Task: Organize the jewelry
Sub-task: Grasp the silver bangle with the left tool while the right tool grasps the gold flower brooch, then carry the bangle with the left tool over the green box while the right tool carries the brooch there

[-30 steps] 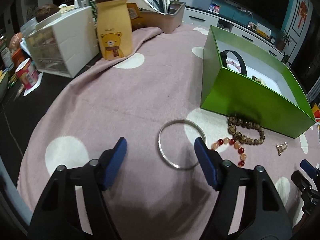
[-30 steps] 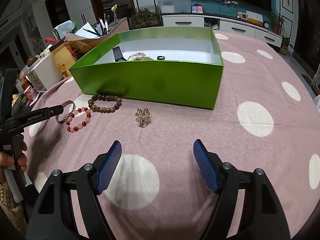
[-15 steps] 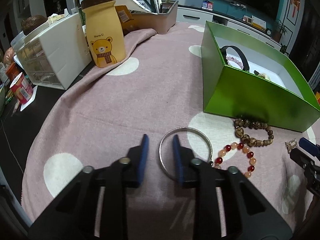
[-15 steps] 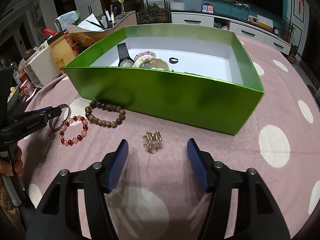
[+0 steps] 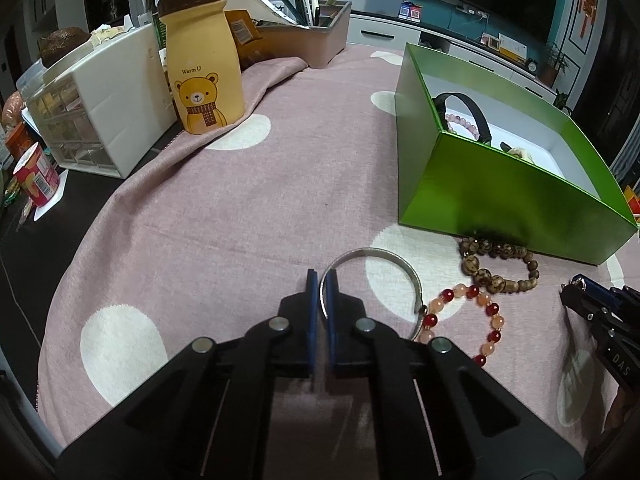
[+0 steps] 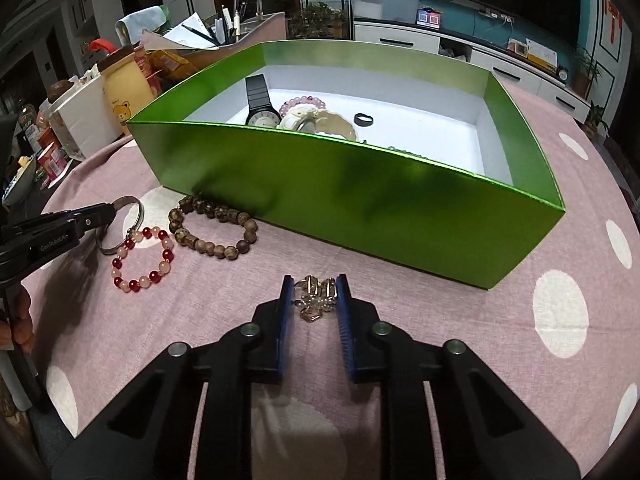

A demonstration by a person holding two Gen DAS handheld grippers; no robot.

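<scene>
My left gripper [image 5: 321,280] is shut on the near edge of a silver bangle [image 5: 394,264] that lies on the pink dotted cloth. A red and peach bead bracelet [image 5: 472,318] and a brown wooden bead bracelet [image 5: 496,268] lie to its right, in front of the green box [image 5: 500,196]. My right gripper [image 6: 314,286] is closed around a small gold clasp ornament [image 6: 316,298] on the cloth, near the box's front wall [image 6: 360,204]. The box holds a black watch [image 6: 258,100], a pink bead bracelet [image 6: 304,102] and a black ring [image 6: 364,119].
A yellow bear bottle [image 5: 202,60], a white drawer unit [image 5: 100,100] and a pen tray [image 5: 308,32] stand at the far left of the table. A red cup [image 5: 36,172] sits at the left edge. A hand [image 6: 18,320] holds the left gripper.
Both grippers have closed: the left one onto the bangle's rim, the right one moved forward and narrowed around the gold ornament.
</scene>
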